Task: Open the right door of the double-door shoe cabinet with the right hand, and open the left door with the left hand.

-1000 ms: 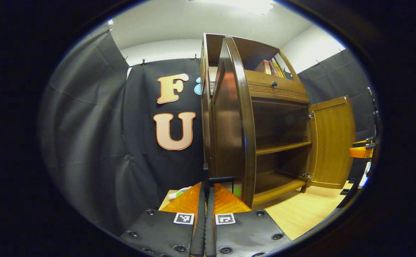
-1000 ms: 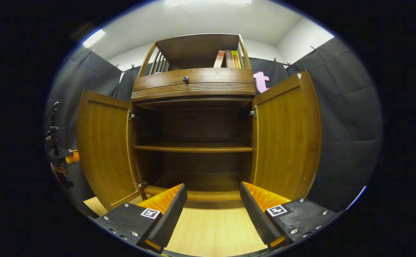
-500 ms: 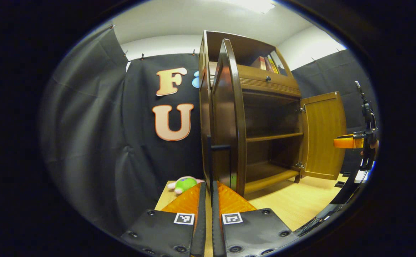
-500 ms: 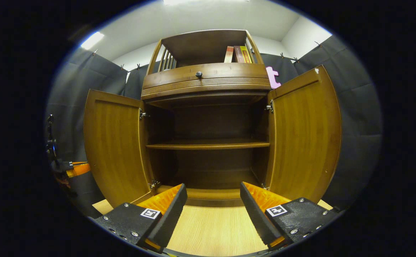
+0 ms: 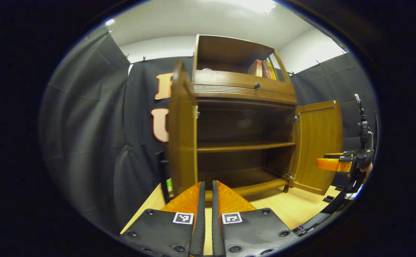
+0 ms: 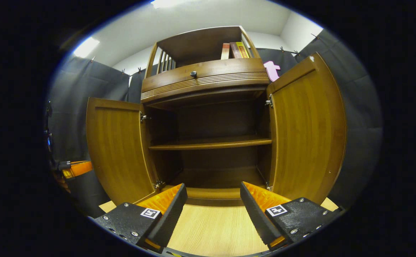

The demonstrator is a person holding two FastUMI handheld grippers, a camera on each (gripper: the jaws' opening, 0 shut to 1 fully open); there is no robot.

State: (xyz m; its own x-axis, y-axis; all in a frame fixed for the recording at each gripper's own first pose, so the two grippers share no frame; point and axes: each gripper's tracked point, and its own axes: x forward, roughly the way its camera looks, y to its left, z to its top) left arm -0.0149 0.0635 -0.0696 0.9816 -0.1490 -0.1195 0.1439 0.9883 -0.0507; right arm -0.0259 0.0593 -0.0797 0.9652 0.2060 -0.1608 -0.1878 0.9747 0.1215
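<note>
Both doors of shoe cabinet (image 6: 208, 117) swung wide: right door (image 6: 306, 128) open at right of right gripper view, left door (image 6: 117, 150) open at left, inner faces showing. Cabinet standing on light wood worktop (image 6: 211, 228), middle shelf (image 6: 211, 143) bare, books (image 6: 233, 50) up in top compartment. Left hand-held gripper (image 5: 208, 191) with fingers together, nothing clamped, clear of left door edge and aimed at cabinet front. Right hand-held gripper (image 6: 211, 194) with fingers wide apart, gripping nothing, centred in front of the opening. Seen far off at right edge of left gripper view too, beside right door. Judged: opening step finished on both sides, task looks essentially done. Next move likely only backing both grippers off without bumping either door.
</note>
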